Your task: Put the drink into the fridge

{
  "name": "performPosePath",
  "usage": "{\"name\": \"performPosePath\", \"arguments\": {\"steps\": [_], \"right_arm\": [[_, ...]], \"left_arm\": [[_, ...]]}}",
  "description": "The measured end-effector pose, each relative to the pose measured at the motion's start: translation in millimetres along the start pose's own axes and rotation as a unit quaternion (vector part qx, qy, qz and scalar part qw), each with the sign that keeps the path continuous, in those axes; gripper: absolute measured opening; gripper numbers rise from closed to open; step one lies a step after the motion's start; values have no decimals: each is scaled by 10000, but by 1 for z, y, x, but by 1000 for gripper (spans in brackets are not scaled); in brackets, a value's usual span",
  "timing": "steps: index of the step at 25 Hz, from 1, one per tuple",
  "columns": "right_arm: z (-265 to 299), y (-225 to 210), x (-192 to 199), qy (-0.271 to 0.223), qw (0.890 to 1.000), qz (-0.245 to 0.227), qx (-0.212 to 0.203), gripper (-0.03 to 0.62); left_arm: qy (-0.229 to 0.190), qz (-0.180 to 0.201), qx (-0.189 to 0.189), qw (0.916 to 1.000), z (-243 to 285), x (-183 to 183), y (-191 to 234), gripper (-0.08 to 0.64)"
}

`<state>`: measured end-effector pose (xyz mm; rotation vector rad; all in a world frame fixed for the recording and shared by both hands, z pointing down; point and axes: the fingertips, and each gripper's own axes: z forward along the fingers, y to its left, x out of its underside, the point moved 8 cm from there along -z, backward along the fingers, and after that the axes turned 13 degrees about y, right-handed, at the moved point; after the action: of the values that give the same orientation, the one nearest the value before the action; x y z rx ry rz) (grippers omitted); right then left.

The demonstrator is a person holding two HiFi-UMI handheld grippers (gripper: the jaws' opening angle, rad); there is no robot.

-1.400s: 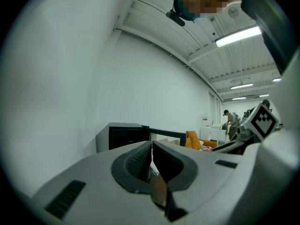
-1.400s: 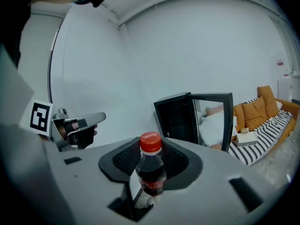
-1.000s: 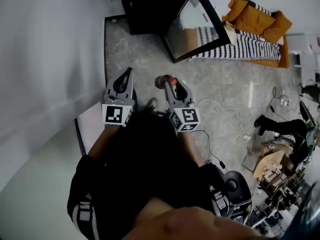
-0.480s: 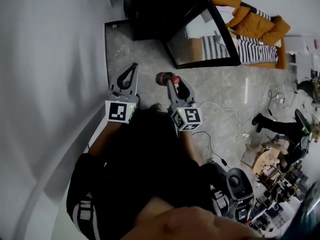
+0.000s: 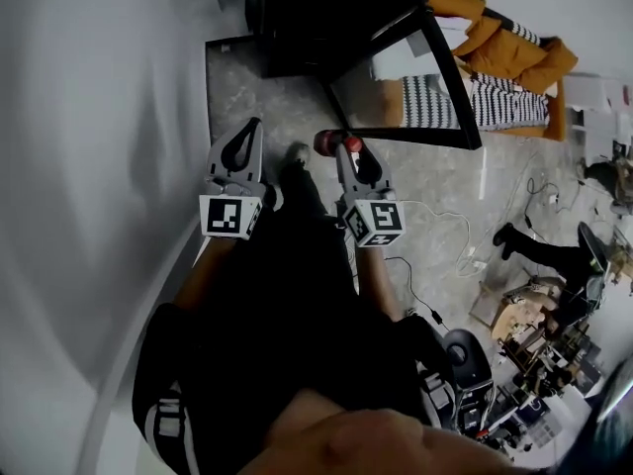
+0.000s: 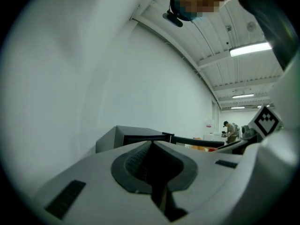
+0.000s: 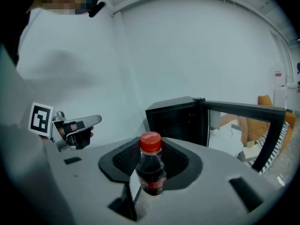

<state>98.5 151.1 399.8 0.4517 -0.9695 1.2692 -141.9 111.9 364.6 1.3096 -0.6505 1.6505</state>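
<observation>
In my right gripper a small dark cola bottle with a red cap stands upright, the jaws shut on its body. The head view shows the same bottle at the tip of that right gripper. Ahead on the floor stands a black mini fridge, its glass door swung open to the right. From above, the fridge and its door lie just beyond both grippers. My left gripper is level with the right one, shut and empty.
A white wall runs along the left. An orange sofa with a striped blanket lies behind the fridge door. White cables trail over the stone floor, and clutter fills the right side. A person stands far off.
Both grippers have moved forward toward the fridge, which now sits closer in the head view. The bottle stays gripped in the right gripper.
</observation>
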Motion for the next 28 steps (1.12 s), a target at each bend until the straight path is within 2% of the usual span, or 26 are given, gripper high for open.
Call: {"name": "performPosePath", "arguments": {"steps": [6, 12, 17, 22, 28], "right_arm": [[37, -38, -28, -1, 9996, -205, -190, 127], [66, -73, -52, 248, 9977, -512, -375, 127], [94, -109, -65, 184, 9960, -698, -531, 127], [121, -133, -74, 268, 9960, -700, -482, 127], [158, -145, -92, 76, 9967, -742, -322, 126]], "left_arm": [[92, 15, -90, 9999, 43, -9, -10, 6], [137, -113, -155, 9997, 90, -20, -34, 6], [194, 35, -197, 9996, 121, -22, -52, 6], [340, 184, -135, 9992, 138, -25, -60, 6], [437, 110, 25, 9990, 167, -25, -46, 6]]}}
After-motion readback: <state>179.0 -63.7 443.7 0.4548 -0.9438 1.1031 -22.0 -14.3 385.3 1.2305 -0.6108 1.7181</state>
